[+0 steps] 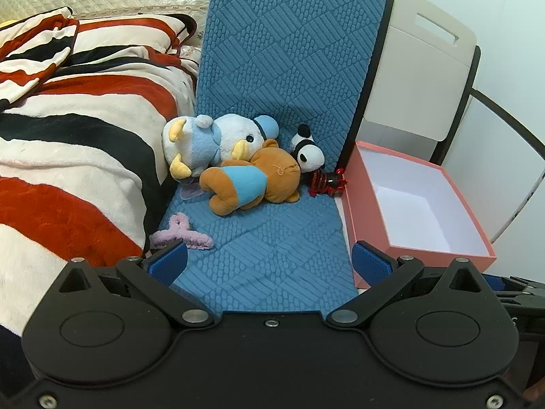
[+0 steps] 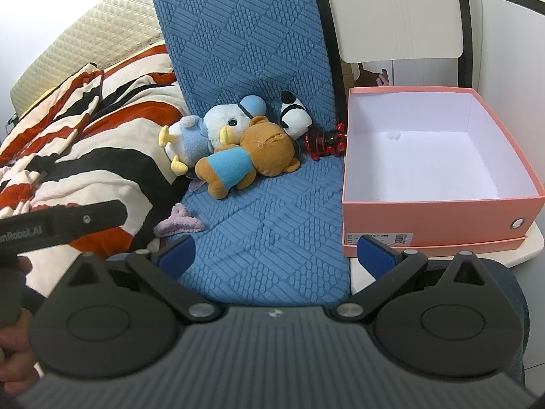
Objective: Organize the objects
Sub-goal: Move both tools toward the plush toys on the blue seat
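Observation:
On a blue textured chair cushion [image 1: 272, 238] lie a white and blue duck plush [image 1: 211, 143], a brown bear plush [image 1: 252, 180] in a blue shirt, a small panda plush [image 1: 306, 151], a red and black toy [image 1: 325, 182] and a lilac hair claw [image 1: 180, 231]. An empty pink box [image 1: 419, 204] with a white inside stands to the right. The same things show in the right wrist view: duck [image 2: 211, 129], bear [image 2: 248, 156], panda [image 2: 294, 114], red toy [image 2: 325, 141], hair claw [image 2: 180, 221], box [image 2: 432, 211]. My left gripper [image 1: 269, 262] and right gripper [image 2: 277, 255] are open, empty, short of the toys.
A red, black and cream striped blanket [image 1: 75, 136] lies on the bed at the left, beside the cushion. A white chair back [image 1: 419, 68] stands behind the box. The other handheld gripper's body [image 2: 61, 225] shows at the left of the right wrist view.

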Motion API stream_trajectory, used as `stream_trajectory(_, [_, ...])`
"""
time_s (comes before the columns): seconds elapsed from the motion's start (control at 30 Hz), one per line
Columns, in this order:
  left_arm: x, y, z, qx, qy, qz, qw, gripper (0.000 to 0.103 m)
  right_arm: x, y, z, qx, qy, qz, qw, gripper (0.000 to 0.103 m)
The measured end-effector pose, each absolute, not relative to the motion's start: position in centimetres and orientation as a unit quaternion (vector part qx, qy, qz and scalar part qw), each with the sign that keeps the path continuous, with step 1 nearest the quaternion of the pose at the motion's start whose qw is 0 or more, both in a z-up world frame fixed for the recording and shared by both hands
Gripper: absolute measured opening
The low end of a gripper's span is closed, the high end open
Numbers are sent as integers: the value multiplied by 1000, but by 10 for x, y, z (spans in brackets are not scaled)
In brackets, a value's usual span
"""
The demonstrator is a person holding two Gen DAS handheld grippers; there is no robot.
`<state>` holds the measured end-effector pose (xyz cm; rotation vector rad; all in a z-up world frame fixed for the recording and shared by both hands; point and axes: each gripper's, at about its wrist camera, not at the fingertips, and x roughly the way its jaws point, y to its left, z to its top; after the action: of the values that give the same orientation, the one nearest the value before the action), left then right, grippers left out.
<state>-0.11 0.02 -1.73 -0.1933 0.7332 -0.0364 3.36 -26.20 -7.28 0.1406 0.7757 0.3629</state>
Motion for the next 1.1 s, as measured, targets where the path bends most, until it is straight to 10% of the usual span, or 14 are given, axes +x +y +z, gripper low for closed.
stream_trajectory(1.1, [38,14,-50,-134,367,37,920,103,81,-241,-86,34,316,189,929,103])
